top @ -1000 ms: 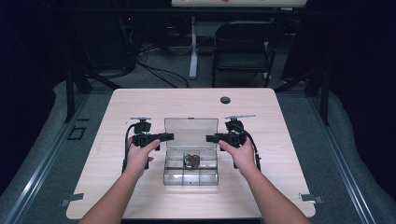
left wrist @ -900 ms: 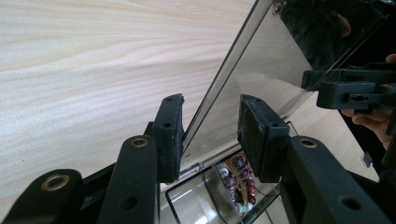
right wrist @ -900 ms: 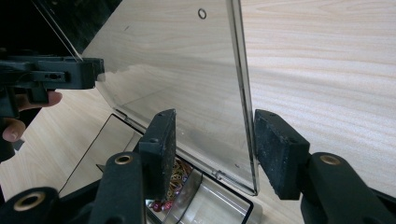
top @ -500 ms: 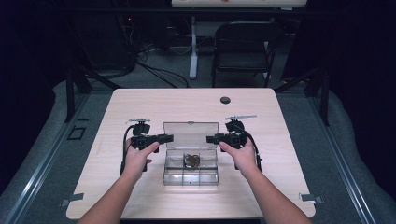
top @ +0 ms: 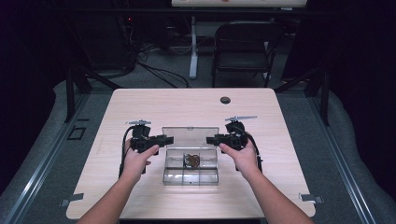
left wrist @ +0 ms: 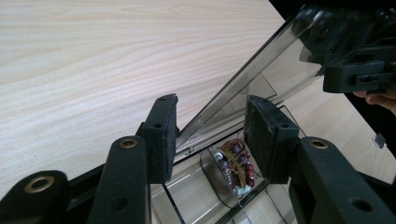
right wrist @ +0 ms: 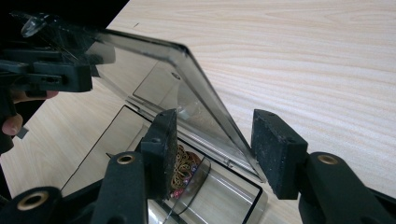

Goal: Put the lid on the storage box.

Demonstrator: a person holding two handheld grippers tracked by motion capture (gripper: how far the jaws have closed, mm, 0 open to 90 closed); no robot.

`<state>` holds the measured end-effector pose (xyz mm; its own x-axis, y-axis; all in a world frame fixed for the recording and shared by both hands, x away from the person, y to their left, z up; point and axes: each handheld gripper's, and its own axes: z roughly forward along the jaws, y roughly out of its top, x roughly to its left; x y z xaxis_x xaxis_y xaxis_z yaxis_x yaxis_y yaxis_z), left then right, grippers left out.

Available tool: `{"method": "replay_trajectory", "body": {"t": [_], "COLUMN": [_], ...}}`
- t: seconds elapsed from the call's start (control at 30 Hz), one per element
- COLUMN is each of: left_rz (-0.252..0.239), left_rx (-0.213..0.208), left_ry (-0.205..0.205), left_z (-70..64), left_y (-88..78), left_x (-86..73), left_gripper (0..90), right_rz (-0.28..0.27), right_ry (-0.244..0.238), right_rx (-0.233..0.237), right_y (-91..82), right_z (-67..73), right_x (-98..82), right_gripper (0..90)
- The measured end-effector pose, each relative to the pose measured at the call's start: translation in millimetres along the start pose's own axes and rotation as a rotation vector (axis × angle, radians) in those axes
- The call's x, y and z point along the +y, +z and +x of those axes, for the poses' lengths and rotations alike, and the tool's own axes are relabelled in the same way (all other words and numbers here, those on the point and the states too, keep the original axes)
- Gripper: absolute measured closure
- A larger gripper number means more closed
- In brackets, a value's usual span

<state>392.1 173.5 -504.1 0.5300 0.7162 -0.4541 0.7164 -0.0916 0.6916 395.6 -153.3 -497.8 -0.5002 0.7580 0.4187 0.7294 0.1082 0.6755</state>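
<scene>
A clear plastic box (top: 190, 173) sits mid-table with its lid (top: 189, 136) raised at the back. A brownish beaded ornament (top: 191, 160) lies in one compartment. My left gripper (top: 166, 139) is at the lid's left end. In the left gripper view the lid (left wrist: 243, 79) runs between the jaws of my left gripper (left wrist: 212, 135), which have just been opening, and the pads stand off it. At the lid's right end is my right gripper (top: 212, 139). In the right gripper view my right gripper (right wrist: 215, 144) is open around the lid (right wrist: 196, 88). The ornament (right wrist: 184, 170) lies below.
A small black round object (top: 225, 100) lies near the table's far edge. A dark folding chair (top: 243, 46) and floor cables stand beyond the table (top: 140, 102). Bare wood surrounds the box on all sides.
Both hands stay beside the box and the lid stays raised. The left gripper's jaws look slightly wider apart.
</scene>
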Motion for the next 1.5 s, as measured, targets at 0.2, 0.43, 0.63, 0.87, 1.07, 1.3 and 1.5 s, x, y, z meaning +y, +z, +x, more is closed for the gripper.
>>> {"method": "replay_trajectory", "body": {"t": [0.2,0.43,0.63,0.87,1.07,1.3,1.5], "left_rz": [-0.016,-0.024,-0.023,-0.027,-0.036,-0.044,-0.044], "left_rx": [-0.002,-0.006,0.026,0.033,0.035,0.022,0.031], "left_ry": [0.019,0.032,0.082,0.120,0.126,0.140,0.142], "left_z": [-5.6,-9.8,-14.4,-21.6,-26.8,-30.7,-32.6], "left_y": [-6.4,-14.8,-18.4,-25.1,-31.1,-35.8,-37.3], "left_x": [1.2,0.3,-0.3,-3.4,-6.2,-9.9,-13.0], "left_gripper": [53.1,53.7,53.6,54.8,55.4,55.6,55.6], "right_rz": [-0.002,-0.005,-0.007,-0.017,-0.022,-0.021,-0.018], "right_ry": [-0.023,-0.039,-0.055,-0.085,-0.092,-0.097,-0.100], "right_rx": [-0.005,-0.035,-0.045,-0.062,-0.065,-0.055,-0.050], "right_y": [-3.7,-5.1,-6.5,-8.5,-12.2,-16.6,-19.7], "right_z": [3.7,10.5,14.2,18.6,20.5,19.9,21.0], "right_x": [-1.3,-3.3,-4.7,-9.6,-12.8,-16.7,-19.3], "right_gripper": [50.8,49.4,48.6,47.4,46.7,46.3,45.0]}}
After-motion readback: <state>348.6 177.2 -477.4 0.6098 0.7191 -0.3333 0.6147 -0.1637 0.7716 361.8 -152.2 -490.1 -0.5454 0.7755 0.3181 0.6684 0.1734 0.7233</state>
